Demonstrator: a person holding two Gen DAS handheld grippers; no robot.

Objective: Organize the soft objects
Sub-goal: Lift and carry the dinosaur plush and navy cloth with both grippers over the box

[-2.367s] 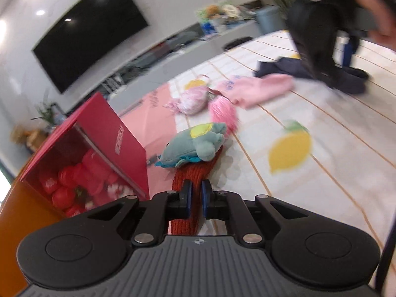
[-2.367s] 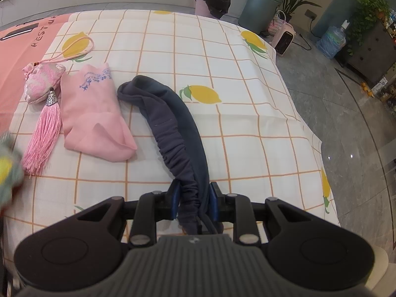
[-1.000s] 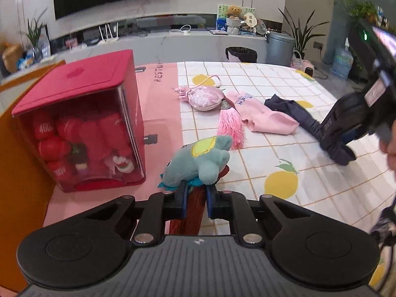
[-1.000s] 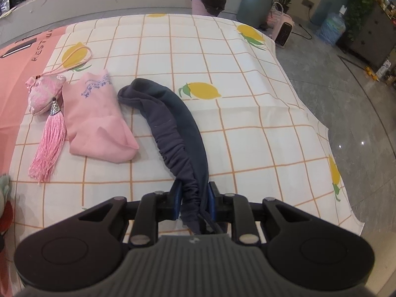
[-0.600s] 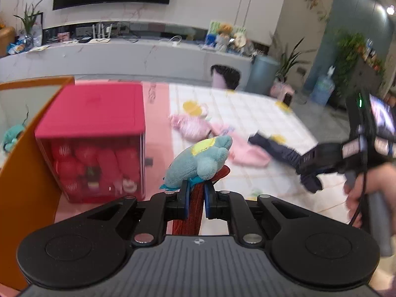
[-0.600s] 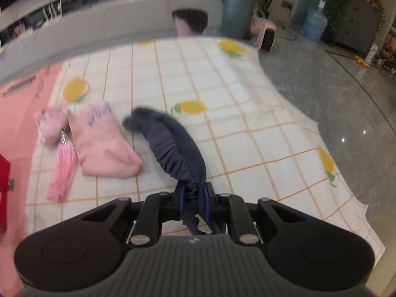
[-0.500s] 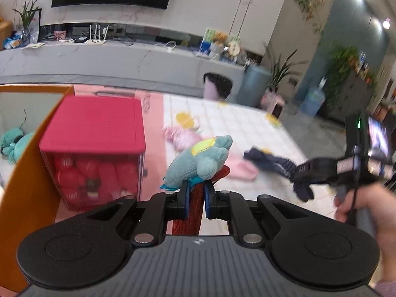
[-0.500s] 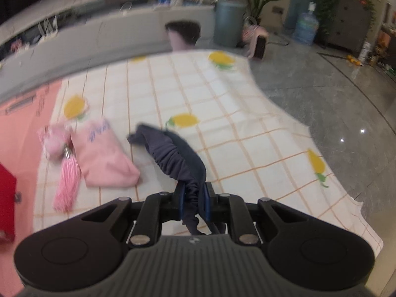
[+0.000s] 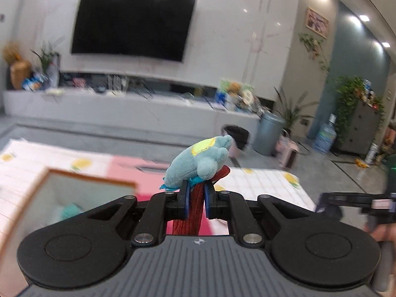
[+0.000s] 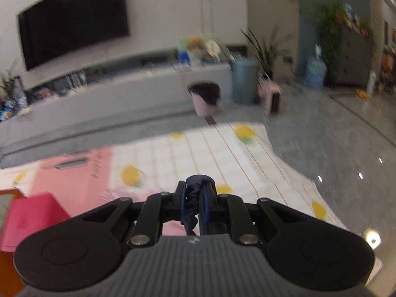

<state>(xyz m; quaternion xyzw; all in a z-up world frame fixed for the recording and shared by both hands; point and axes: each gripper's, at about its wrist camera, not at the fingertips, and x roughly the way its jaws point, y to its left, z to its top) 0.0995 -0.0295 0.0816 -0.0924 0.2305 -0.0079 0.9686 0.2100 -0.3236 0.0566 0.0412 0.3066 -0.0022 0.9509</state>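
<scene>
Currently the left hand-held gripper (image 9: 196, 199) is pinching a red knit piece (image 9: 191, 212) with a teal plush toy (image 9: 198, 164) perching loose on top (likeliest to tumble off); the right hand-held gripper (image 10: 194, 200) is squeezing a dangling navy cloth (image 10: 194, 198), both carried above the counter (image 10: 198, 153).

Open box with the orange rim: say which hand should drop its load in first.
Left, probably. The left gripper with the red knit piece has the box just ahead; the right wrist view shows only its corner.
</scene>
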